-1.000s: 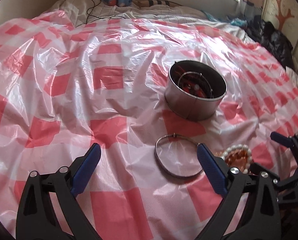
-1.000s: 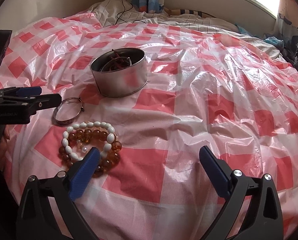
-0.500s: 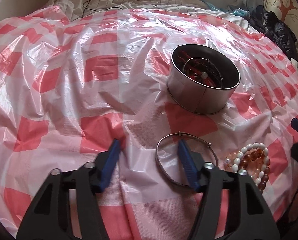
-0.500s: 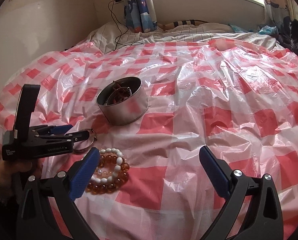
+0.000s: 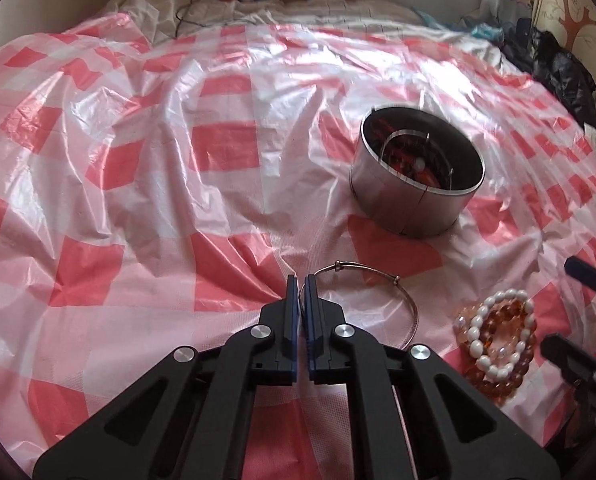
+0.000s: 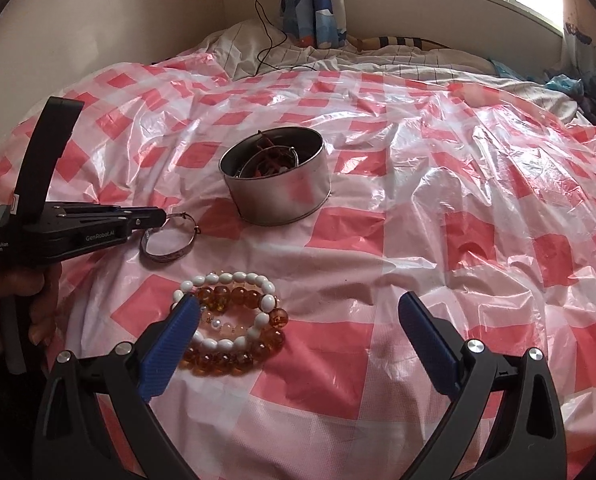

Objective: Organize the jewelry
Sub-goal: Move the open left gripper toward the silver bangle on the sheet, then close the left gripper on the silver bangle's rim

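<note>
Jaws of the left gripper [image 5: 302, 280] are drawn nearly together, blue pads pinching the near-left rim of the thin silver metal bangle [image 5: 378, 272]; only a narrow slit shows between the pads. In the right wrist view the same gripper [image 6: 160, 213] reaches in from the left, tip on the bangle [image 6: 170, 246], which lies on the red-and-white checked plastic sheet [image 5: 138, 184] covering the bed. Whether the bangle is lifted off the sheet cannot be told.

Round steel tin [image 5: 416, 184] stands just beyond the bangle, upright, with a silver hoop and red pieces inside.

Amber and white bead bracelets [image 6: 234, 320] lie stacked in a pile near the bangle, apart from it.

Right gripper [image 6: 298, 328] hovers wide open, holding nothing; its left finger [image 6: 170, 344] overlaps the bead pile in view.
</note>
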The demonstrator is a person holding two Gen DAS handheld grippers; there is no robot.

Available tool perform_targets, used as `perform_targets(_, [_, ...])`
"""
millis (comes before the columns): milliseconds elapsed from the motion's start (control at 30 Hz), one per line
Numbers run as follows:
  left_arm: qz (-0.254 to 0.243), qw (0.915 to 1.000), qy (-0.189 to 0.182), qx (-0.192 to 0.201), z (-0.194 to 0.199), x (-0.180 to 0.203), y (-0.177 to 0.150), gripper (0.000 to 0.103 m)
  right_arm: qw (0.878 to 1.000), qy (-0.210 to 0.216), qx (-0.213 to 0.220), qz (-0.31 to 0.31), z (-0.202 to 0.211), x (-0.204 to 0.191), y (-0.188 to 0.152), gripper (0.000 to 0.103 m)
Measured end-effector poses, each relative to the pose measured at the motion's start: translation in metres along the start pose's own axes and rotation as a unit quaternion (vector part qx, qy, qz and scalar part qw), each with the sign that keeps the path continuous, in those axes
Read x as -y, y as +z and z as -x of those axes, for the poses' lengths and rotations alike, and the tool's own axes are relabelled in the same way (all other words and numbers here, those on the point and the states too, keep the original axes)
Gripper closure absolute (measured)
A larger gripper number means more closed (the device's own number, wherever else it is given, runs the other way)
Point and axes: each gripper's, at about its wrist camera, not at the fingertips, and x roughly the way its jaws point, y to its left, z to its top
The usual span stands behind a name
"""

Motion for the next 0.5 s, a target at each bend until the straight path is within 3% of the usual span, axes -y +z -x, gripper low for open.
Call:
perform_targets(100, [0.017,0.9998,-0.012,-0.005,-0.002,-0.006,-0.001,0.088,1.000,0.004,-0.001,-0.008,0.000,0.003,0.000,0.008])
perform_targets(133, [0.029,0.9994,-0.019,-0.002,0.000,-0.010,0.000,0.080,1.000,0.005,-0.001,-0.009,0.000,0.004,0.001,0.008])
perform_targets(167, [0.041,0.9989,-0.020,0.004,0.003,-0.014,0.000,0.064,1.000,0.005,-0.001,-0.009,0.000,0.004,0.001,0.008])
perform_targets(233, [0.059,0.9976,-0.016,0.033,0.013,-0.023,0.002,0.054,1.000,0.007,0.000,-0.008,0.001,0.004,0.001,0.008])
perform_targets(367, [0.060,0.9954,-0.028,0.070,0.026,-0.026,0.005,0.054,1.000,0.011,0.001,-0.008,0.002,0.003,0.002,0.008])
perform_targets(500, [-0.009,0.9979,-0.031,0.055,0.017,0.003,0.005,0.054,1.000,0.012,0.002,-0.009,0.003,0.003,0.001,0.008])
